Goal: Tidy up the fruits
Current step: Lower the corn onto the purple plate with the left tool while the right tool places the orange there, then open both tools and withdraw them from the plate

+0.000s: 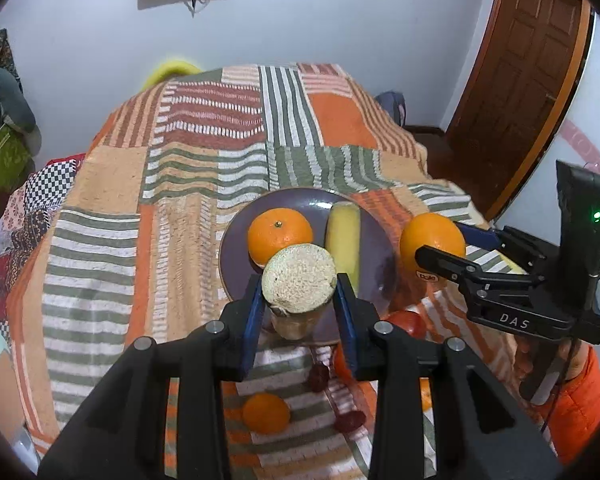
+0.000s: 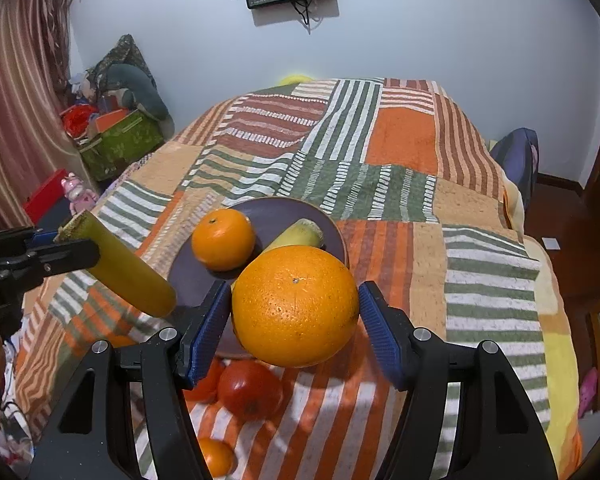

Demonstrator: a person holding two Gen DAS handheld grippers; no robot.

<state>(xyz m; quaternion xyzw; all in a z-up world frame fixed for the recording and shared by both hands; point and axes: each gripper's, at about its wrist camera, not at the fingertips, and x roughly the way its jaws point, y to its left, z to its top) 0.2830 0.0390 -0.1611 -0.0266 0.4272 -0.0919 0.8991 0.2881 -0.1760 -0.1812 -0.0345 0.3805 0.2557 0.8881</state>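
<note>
Left wrist view: left tool [image 1: 299,300] clamps a yellow-green stalk piece [image 1: 299,278] end-on, cut face toward the lens, hovering over the 6 o'clock rim of the purple plate [image 1: 236,240], probably so it can drop beside the matching piece [image 1: 343,240]. A mandarin [image 1: 280,236] sits on the plate at 10 o'clock. Loose mandarin [image 1: 266,413] and tomato [image 1: 408,322] lie on the striped bedspread [image 1: 112,208].

Right wrist view: right tool [image 2: 294,320] carries a big orange [image 2: 295,306] between blue pads [image 2: 206,328], gripped across its widest part for hold, above the plate's 5 o'clock edge. Plate looks like the collecting spot; both loads not yet set down.
</note>
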